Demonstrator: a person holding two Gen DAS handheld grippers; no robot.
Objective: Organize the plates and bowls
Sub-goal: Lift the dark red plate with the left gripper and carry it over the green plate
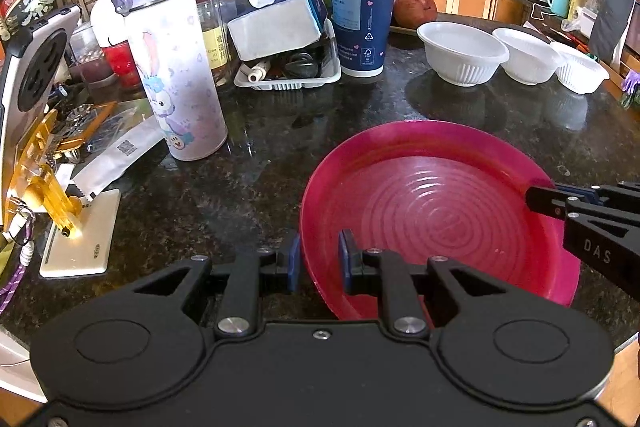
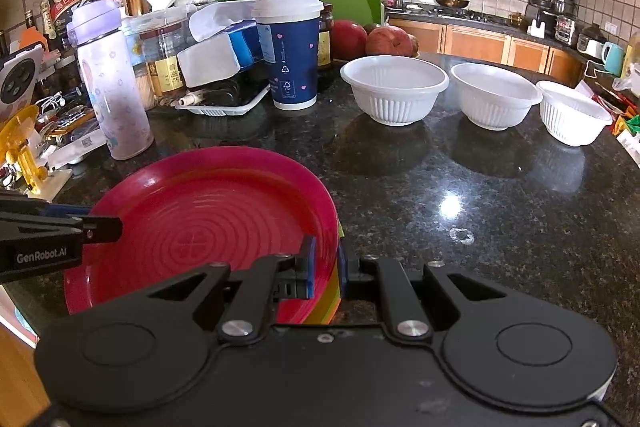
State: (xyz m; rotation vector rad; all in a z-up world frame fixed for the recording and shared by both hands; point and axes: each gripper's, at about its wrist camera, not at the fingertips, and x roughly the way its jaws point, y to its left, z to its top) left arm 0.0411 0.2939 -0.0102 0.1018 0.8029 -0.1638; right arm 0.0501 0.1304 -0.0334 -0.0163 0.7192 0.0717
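Note:
A pink ribbed plate [image 1: 432,203] tops a stack of coloured plates [image 2: 328,307] on the dark granite counter [image 1: 248,187]; it also shows in the right wrist view [image 2: 200,223]. My left gripper [image 1: 319,263] straddles the stack's left rim, jaws a little apart around the edge. My right gripper [image 2: 325,267] is closed on the stack's right rim, one pad above, one below. Three white ribbed bowls [image 2: 394,87] [image 2: 496,93] [image 2: 572,113] stand in a row at the back right, also in the left wrist view [image 1: 462,51].
A lilac bottle [image 1: 172,67], a blue paper cup [image 1: 362,15], a tissue pack on a white tray [image 1: 280,23], jars and a phone stand [image 1: 60,211] crowd the left and back. Red fruit [image 2: 388,41] lies behind the bowls. The counter's edge is near me.

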